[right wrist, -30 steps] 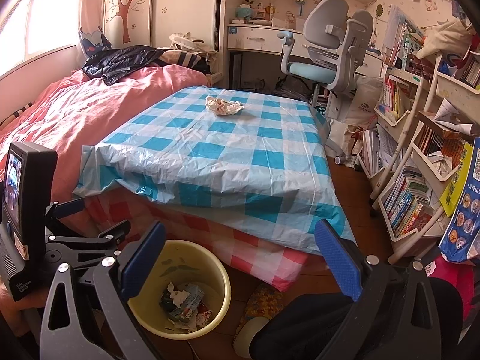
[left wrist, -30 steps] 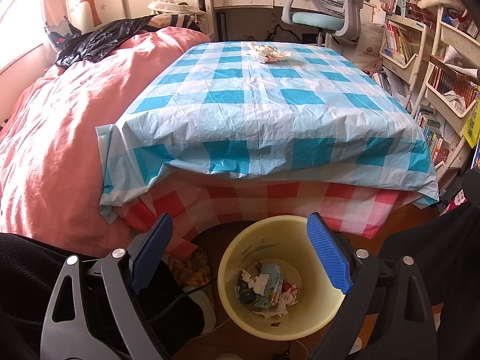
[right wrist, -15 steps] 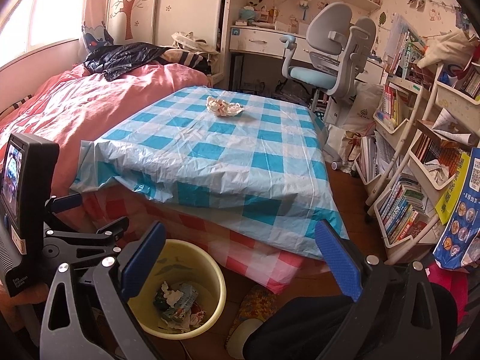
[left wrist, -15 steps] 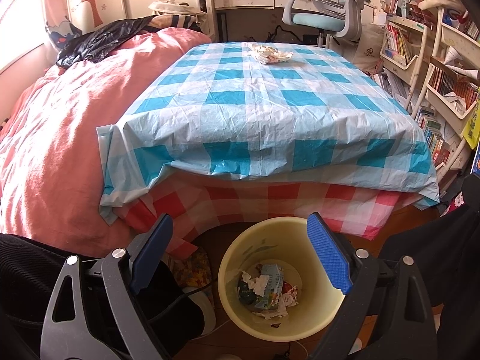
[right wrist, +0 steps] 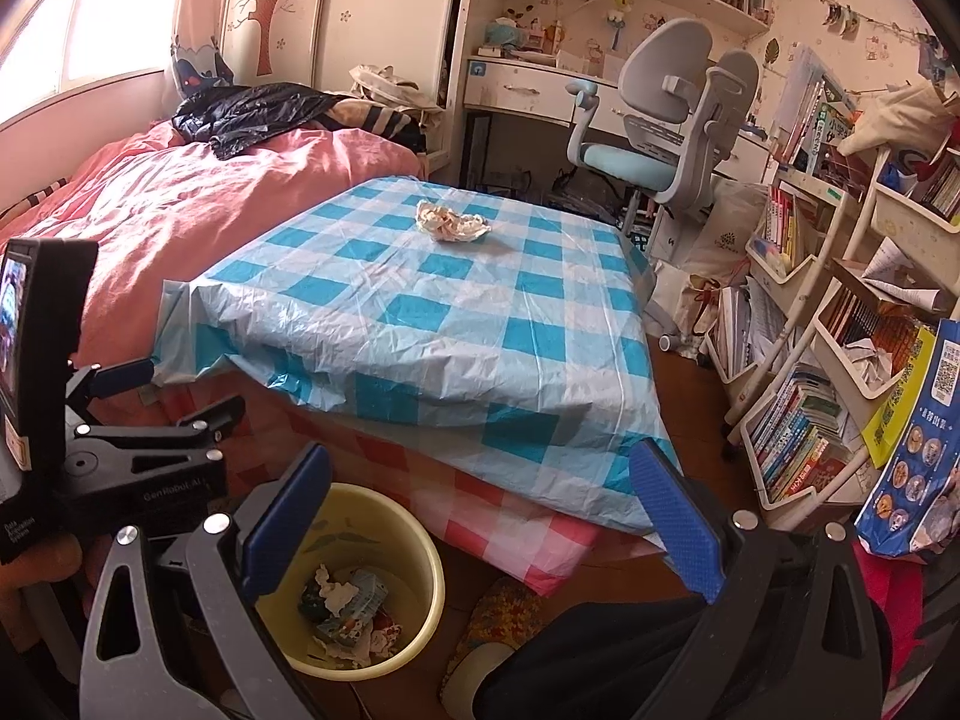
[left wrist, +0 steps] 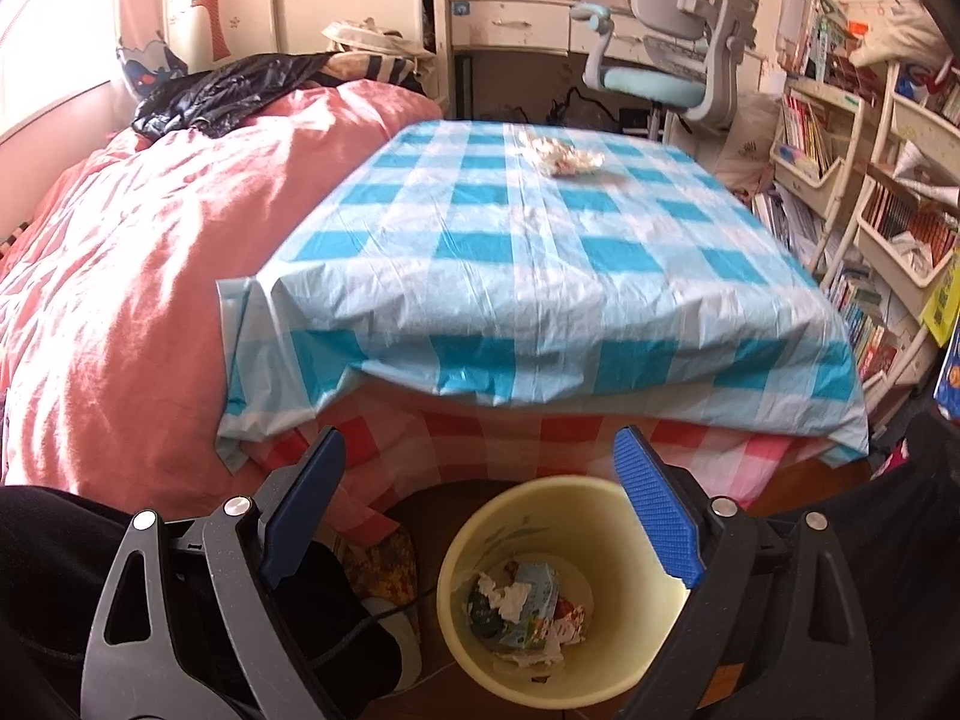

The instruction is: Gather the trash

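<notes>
Holding both grippers low at the near edge of the table, I find each one spread wide and empty. My left gripper hangs over the yellow waste bin, its blue pads framing the bin's rim in the left wrist view. My right gripper sits just to the right of it, with the same bin under its left finger; the left gripper's body and its small screen show at the left edge of that view.

The bin stands on the floor against the near side of the table. At its bottom lies collected trash: crumpled white paper, a pale blue wrapper and some foil scraps. A patterned slipper lies on the floor just right of the bin.

Above the bin, a red-checked cloth hangs beneath a blue-checked plastic tablecloth, which covers the whole tabletop and droops over the near edge.

One item remains on the table: a crumpled paper wad, resting alone at the far end, near the centre line, well apart from both grippers.

To the left, a pink duvet abuts the table, with a black garment at its far end. Beyond the table stand a grey desk chair and a white desk; bookshelves line the right side.
</notes>
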Demonstrator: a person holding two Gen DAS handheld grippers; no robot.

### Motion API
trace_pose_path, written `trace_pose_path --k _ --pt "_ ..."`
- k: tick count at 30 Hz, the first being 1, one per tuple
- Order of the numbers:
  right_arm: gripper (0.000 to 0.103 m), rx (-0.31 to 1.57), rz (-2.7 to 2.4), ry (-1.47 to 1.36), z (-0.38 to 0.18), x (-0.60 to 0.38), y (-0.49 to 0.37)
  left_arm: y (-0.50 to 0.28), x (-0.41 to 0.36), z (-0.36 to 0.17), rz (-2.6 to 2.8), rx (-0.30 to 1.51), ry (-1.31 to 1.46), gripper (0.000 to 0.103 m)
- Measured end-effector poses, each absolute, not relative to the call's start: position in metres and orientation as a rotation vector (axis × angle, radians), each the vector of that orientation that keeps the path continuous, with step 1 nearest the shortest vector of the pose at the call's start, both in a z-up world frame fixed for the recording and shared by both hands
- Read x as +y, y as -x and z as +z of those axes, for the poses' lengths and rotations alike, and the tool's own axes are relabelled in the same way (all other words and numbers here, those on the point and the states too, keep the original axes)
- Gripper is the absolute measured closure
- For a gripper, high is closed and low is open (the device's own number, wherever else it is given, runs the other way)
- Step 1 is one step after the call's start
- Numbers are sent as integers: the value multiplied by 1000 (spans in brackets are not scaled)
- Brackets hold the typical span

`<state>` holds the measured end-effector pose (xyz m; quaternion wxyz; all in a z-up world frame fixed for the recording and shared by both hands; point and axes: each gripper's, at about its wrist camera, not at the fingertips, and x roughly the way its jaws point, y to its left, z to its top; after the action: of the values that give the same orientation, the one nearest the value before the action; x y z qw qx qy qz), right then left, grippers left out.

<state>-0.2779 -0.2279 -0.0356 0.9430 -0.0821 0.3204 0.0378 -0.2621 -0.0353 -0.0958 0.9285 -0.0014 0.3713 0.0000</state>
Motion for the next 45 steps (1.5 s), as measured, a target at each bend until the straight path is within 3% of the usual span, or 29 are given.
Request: trace_pose_path --k 28,45 --pt "8 810 211 170 -49 -201 225 183 -13 -47 38 684 70 13" --pt "8 796 199 167 -31 -203 154 111 -16 -39 37 674 97 12"
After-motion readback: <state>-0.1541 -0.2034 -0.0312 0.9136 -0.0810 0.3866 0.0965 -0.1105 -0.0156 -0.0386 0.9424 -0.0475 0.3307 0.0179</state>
